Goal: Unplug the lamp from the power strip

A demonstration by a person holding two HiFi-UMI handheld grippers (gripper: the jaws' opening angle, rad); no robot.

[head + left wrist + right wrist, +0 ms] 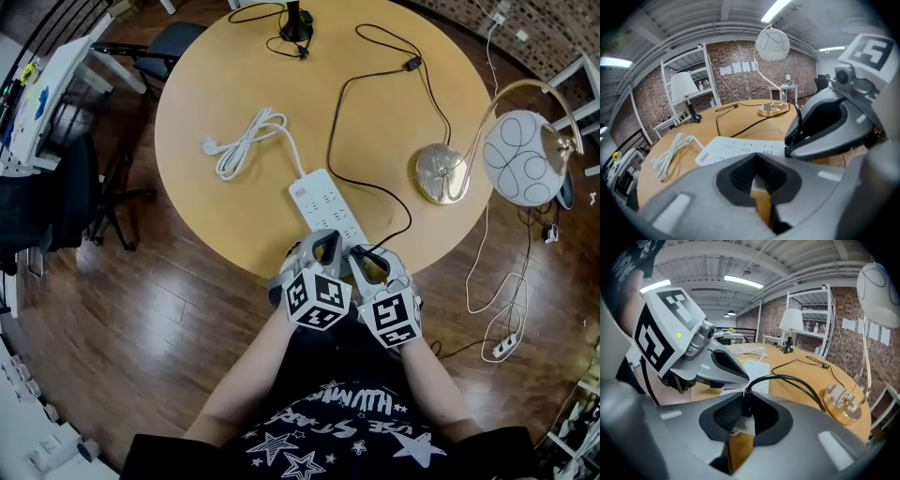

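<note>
Two grips; right gripper (739, 423) on plug (746, 402), left gripper (759, 182) on power strip (740, 149)

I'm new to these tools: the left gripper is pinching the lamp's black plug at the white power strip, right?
Not the left: the right gripper pinches the black plug at the white power strip; the right gripper view shows it.

Bare table (206, 94) beyond power strip (323, 202); black cord (329, 141) loops on right, white coiled cable (246, 141) lies left.
</note>
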